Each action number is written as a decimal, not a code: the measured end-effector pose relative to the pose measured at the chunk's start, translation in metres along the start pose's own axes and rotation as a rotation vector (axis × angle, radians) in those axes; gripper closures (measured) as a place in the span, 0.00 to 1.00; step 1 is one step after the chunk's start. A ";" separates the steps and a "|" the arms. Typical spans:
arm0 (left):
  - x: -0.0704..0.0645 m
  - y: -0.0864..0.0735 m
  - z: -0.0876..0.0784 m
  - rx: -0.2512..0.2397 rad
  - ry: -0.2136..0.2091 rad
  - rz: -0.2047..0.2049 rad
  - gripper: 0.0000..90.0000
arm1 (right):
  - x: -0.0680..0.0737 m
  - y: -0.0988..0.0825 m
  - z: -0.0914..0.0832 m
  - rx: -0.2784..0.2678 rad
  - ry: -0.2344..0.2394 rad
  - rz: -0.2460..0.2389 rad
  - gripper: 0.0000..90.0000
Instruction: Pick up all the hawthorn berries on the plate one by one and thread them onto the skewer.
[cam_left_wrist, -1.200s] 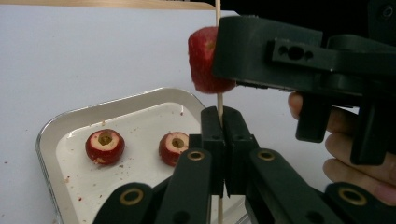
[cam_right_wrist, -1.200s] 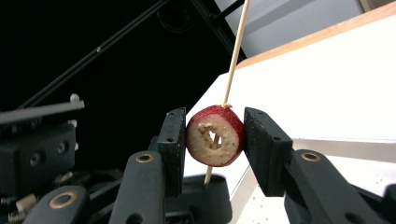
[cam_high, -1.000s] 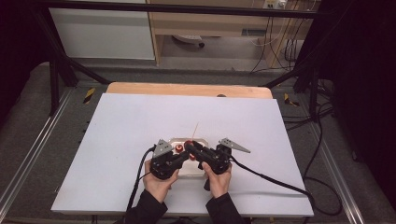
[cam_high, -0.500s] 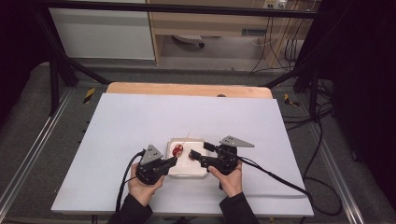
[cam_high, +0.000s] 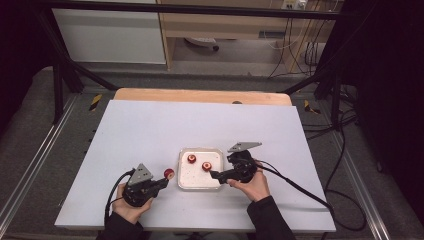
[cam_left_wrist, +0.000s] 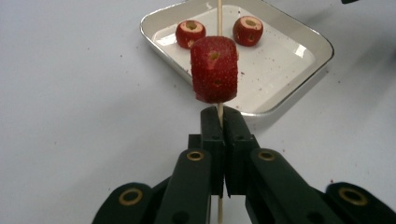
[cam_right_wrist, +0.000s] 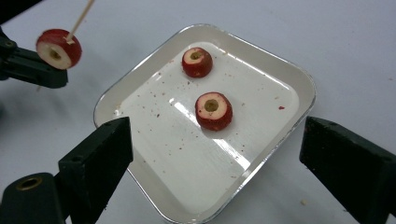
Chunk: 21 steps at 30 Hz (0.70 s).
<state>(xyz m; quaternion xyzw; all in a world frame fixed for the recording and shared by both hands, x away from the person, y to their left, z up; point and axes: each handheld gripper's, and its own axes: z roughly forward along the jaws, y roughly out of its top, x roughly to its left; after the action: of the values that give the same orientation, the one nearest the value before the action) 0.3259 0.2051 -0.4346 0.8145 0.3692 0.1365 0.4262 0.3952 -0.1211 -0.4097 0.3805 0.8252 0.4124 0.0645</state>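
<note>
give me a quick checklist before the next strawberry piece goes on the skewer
1. Left gripper shut on the skewer: ok.
2. Strawberry piece threaded on the skewer, above the jaws: ok.
3. Right gripper open, nothing between its jaws: ok.
4. Two pieces left in the tray, cut faces up: ok.
5. Skewer tip free to take another piece: cannot tell.

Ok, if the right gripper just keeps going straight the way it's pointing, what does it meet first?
Probably the nearer strawberry piece in the white tray: it sits between the right gripper's open jaws, straight ahead. Depth is hard to judge, so the tray's near rim might come first.
</note>
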 end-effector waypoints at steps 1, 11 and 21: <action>0.001 -0.002 -0.001 0.005 0.004 0.006 0.98 | 0.000 0.003 0.001 0.022 -0.008 -0.009 0.11; 0.002 -0.007 -0.005 0.007 -0.003 0.019 0.98 | 0.008 0.032 0.018 0.175 -0.026 -0.099 0.16; 0.002 -0.009 -0.005 0.013 0.002 0.018 0.98 | 0.011 0.055 0.047 0.336 -0.015 -0.145 0.36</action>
<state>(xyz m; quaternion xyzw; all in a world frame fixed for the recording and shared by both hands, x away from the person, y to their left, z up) 0.3205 0.2124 -0.4392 0.8204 0.3629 0.1389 0.4194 0.4385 -0.0633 -0.3975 0.3287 0.9071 0.2603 0.0357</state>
